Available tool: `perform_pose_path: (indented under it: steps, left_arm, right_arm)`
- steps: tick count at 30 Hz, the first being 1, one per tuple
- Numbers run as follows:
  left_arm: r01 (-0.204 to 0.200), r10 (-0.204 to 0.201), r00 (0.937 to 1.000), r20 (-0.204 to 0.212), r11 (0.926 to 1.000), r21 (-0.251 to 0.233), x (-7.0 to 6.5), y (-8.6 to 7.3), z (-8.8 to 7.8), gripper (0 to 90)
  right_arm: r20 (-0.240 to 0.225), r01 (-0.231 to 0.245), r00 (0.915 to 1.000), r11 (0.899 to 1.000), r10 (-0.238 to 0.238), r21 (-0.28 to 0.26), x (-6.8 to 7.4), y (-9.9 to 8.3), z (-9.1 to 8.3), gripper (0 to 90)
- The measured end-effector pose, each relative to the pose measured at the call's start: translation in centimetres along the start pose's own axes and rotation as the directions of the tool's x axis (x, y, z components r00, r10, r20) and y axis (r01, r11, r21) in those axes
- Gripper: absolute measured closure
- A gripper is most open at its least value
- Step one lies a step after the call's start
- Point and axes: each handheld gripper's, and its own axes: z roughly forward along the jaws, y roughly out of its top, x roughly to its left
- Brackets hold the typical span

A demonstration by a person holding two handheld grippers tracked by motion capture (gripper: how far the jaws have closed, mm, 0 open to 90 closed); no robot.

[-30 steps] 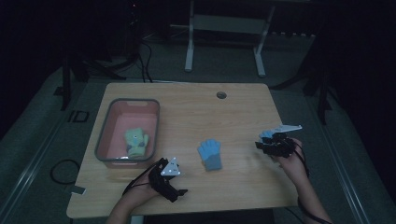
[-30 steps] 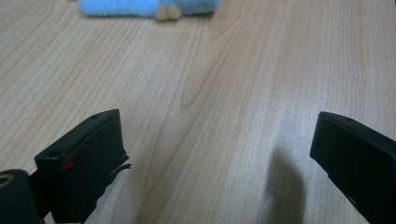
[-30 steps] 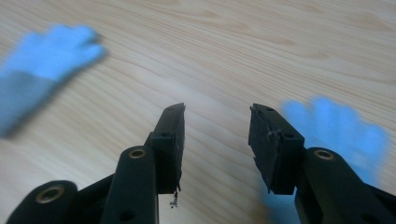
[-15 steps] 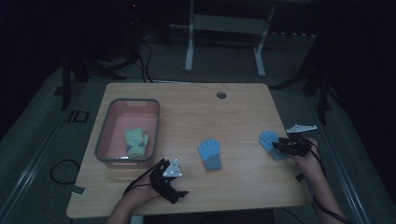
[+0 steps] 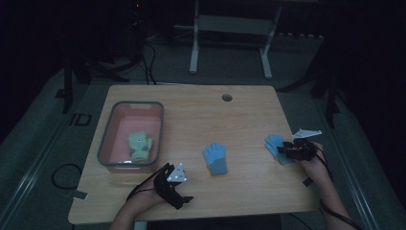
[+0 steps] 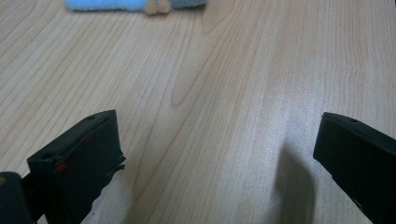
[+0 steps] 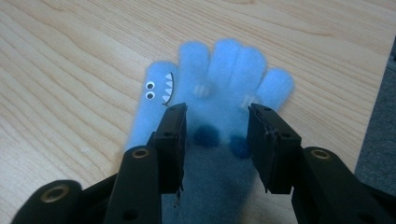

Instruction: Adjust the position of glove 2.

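Note:
A blue glove [image 5: 273,143] with a toothy face lies flat near the table's right edge. My right gripper [image 5: 283,149] is shut on it. In the right gripper view the jaws [image 7: 217,121] pinch the palm of this glove [image 7: 224,70] from both sides, with its fingers spread beyond them. A second blue glove [image 5: 215,158] lies in the middle of the table. My left gripper [image 5: 184,184] rests near the front edge, open; its jaws [image 6: 219,154] stand wide over bare wood, and the second glove's edge [image 6: 112,3] shows far ahead.
A pink bin [image 5: 107,143] stands at the left with a green glove [image 5: 140,146] inside. A cable hole [image 5: 227,97] sits near the table's far edge. The table's right edge [image 5: 306,163] runs close by my right hand.
My right gripper has carried the toothy blue glove rightward and down onto the table near the right edge. The left gripper and the middle glove have not moved.

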Motion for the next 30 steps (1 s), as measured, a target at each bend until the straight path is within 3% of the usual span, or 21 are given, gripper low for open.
perform_pose_path:
  steps: [2,4,6,7,12,15,23,30]
  left_arm:
    - [0.001,-0.001,1.0,0.001,1.0,0.003,0.0,0.0,0.0,1.2]
    - [0.001,-0.001,1.0,0.0,1.0,0.002,0.0,0.0,0.0,1.2]
    - [0.001,-0.001,1.0,0.0,1.0,0.002,0.0,0.0,0.0,1.2]
    - [-0.006,0.006,1.0,0.002,1.0,0.001,0.0,0.0,0.0,1.2]
    - [-0.004,0.004,1.0,0.001,1.0,-0.004,0.0,0.0,0.0,1.2]
    - [-0.004,0.004,1.0,-0.003,0.9998,-0.018,0.0,0.1,-0.1,1.3]
    - [-0.007,0.007,1.0,0.003,0.9999,-0.01,-0.1,0.1,-0.1,1.3]
    - [-0.01,0.01,1.0,0.001,0.9998,-0.017,0.0,0.2,-0.1,1.3]
  right_arm:
    - [-0.002,0.01,0.9999,1.0,-0.01,0.0,0.0,-0.1,0.2,59.5]
    - [-0.009,-0.013,0.9999,1.0,0.013,0.002,-0.1,-0.1,0.3,67.4]
    - [-0.01,-0.03,0.9995,1.0,0.03,0.007,-0.1,0.0,0.3,67.4]
    - [-0.008,-0.082,0.9966,0.996,0.082,0.031,0.0,0.3,0.3,79.8]
    - [0.053,-0.144,0.9886,0.987,0.141,0.069,0.8,1.1,0.3,83.7]
    - [0.063,-0.182,0.982,0.982,0.178,0.058,1.6,1.6,-0.2,84.7]
    - [0.048,-0.239,0.9696,0.971,0.24,-0.021,6.5,4.1,-3.1,84.7]
    - [0.014,-0.286,0.9579,0.958,0.287,-0.03,11.0,4.8,-3.2,84.6]
